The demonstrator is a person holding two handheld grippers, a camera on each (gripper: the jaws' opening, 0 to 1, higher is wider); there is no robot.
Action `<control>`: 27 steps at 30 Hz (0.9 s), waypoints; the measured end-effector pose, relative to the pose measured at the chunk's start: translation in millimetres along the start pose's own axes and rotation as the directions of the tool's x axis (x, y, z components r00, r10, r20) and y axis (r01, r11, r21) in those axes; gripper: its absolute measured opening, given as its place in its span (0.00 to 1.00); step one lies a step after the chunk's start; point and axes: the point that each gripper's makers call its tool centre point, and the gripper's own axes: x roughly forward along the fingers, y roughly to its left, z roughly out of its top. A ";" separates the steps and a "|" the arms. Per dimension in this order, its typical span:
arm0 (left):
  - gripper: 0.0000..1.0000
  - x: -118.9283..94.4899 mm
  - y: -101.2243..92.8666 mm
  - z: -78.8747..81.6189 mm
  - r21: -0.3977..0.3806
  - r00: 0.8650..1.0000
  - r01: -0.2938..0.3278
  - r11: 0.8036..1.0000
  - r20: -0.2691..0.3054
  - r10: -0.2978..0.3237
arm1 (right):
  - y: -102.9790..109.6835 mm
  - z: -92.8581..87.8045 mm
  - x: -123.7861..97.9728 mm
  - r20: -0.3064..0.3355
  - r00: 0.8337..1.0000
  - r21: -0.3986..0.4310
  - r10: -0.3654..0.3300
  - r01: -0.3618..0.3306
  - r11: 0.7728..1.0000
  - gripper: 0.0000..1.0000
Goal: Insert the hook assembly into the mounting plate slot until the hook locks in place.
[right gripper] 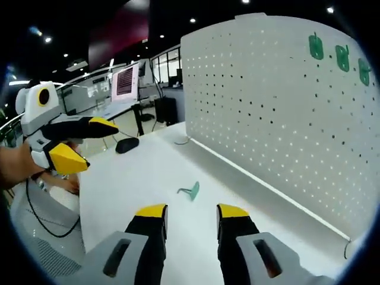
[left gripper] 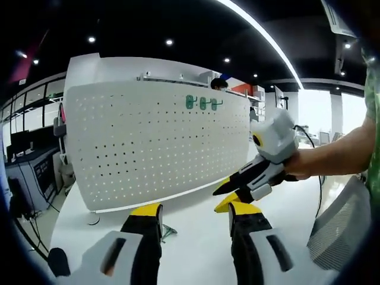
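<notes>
- Across the middle of the left gripper view we see a white pegboard (left gripper: 154, 142) standing upright on a white table (left gripper: 196, 237), with three green hooks (left gripper: 203, 103) hung in a row near its upper right.
- At the bottom of that view our left gripper (left gripper: 195, 212) rises with its yellow-tipped jaws spread apart and nothing between them.
- At the right of the same view we see the right gripper (left gripper: 233, 195), held in a person's hand (left gripper: 300, 165), its jaws parted and empty, hovering above the table in front of the pegboard.
- Turning to the right gripper view, we find the pegboard (right gripper: 279, 107) filling the right side of the frame, the same three hooks (right gripper: 341, 57) at the upper right.
- Low in the centre of that view a loose green hook (right gripper: 190, 191) lies on the table (right gripper: 130, 178), just beyond the right gripper (right gripper: 191, 212), whose jaws are spread and touch nothing.
- At the left of that view we see the left gripper (right gripper: 88, 142), jaws apart, held above the table edge.
- Further back on the table sits a dark mouse-like object (right gripper: 127, 144); monitors (right gripper: 125, 82) stand on desks behind.
</notes>
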 end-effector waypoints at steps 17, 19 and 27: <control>0.72 -2.9 -2.1 -27.9 -0.046 0.993 0.024 0.999 -0.117 -0.029 | 4.7 -11.7 34.6 -0.051 0.998 -0.008 0.024 -0.025 1.000 0.29; 0.74 -3.1 -1.1 -32.1 -0.046 0.990 0.018 0.999 -0.139 -0.025 | 5.1 -13.0 39.5 -0.057 0.998 -0.011 0.026 -0.026 1.000 0.29; 0.77 -0.2 0.2 -47.7 -0.077 0.982 0.018 0.997 -0.187 -0.033 | 4.8 -14.8 59.8 -0.077 0.997 -0.019 0.027 -0.028 0.999 0.25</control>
